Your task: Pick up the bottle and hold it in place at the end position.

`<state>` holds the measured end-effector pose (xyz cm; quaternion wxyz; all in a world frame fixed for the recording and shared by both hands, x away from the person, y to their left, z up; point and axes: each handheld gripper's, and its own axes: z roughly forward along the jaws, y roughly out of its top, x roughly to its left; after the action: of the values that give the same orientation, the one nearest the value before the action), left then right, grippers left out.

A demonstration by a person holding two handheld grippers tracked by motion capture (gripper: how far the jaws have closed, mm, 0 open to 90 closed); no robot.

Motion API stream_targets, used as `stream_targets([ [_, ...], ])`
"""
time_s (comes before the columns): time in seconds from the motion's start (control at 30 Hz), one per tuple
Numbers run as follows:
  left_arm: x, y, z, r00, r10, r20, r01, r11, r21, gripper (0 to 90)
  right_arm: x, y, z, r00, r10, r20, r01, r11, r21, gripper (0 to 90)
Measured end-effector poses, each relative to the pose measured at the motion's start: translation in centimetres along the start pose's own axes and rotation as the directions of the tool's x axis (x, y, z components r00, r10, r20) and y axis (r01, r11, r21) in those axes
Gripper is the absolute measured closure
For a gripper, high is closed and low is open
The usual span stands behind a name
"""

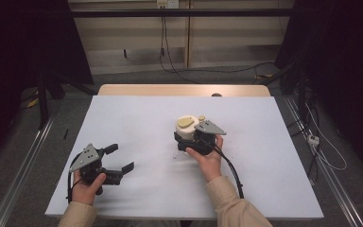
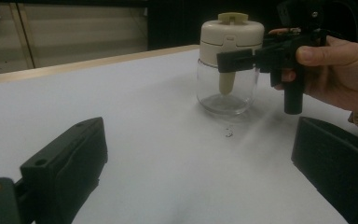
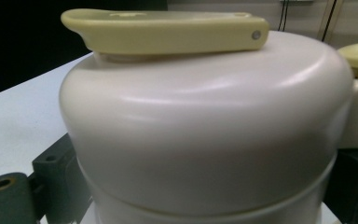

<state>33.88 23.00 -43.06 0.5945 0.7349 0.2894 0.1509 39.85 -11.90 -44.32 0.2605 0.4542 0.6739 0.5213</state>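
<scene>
White sheeting covers the tabletop [image 1: 137, 123], with a strip of bare wood showing along its far edge and dark curtains and loose cables on the floor beyond. Near the middle of the tabletop, a little toward its right edge, stands the small chopper jar [image 2: 226, 91]: a clear glass bowl, empty as far as I can see, under a cream lid [image 3: 205, 135] with a yellow pull handle [image 3: 168, 30] lying flat on top.

I have my right gripper [image 1: 194, 140] brought in from the near side, its fingers [image 2: 235, 60] set on either side of the cream lid; from its own camera the lid sits right between them. I judge they are clamped on it, though I cannot see the contact on the far side. My left gripper [image 1: 118, 158] waits near the near-left corner, fingers [image 1: 127, 167] spread wide and holding nothing, pointed toward the jar.

I read this as the step of steadying the jar. Next I would bring the left gripper across, low over the tabletop, and take either the glass bowl or the handle, keeping the right grip firm so the jar does not slide or tip.
</scene>
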Motion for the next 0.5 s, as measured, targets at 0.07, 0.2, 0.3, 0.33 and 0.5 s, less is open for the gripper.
stream_targets([
  [0.07,0.0,0.0,0.0,1.0000,-0.001,0.000,0.001,1.0000,0.000,3.2,-0.1,-0.1,0.2,1.0000,0.001,0.004,-0.001,1.000,0.003,6.5],
  [0.2,0.0,0.0,0.1,1.0000,0.006,0.003,-0.006,1.0000,0.005,3.2,-0.3,-0.1,0.3,1.0000,0.000,0.003,0.000,1.000,-0.001,6.5],
  [0.3,0.0,0.0,0.1,1.0000,0.001,0.003,-0.001,1.0000,0.005,3.2,-0.3,-0.1,0.6,1.0000,-0.005,0.005,0.005,1.000,0.002,6.5],
  [0.33,0.0,0.0,0.1,1.0000,0.000,0.004,0.000,1.0000,0.003,3.2,-0.3,0.0,0.7,1.0000,-0.007,0.006,0.007,1.000,0.002,6.5],
  [0.5,0.1,0.0,0.1,1.0000,0.003,0.003,-0.003,1.0000,0.004,3.1,-0.1,0.2,1.2,0.9999,-0.010,0.001,0.010,1.000,0.002,6.5],
])
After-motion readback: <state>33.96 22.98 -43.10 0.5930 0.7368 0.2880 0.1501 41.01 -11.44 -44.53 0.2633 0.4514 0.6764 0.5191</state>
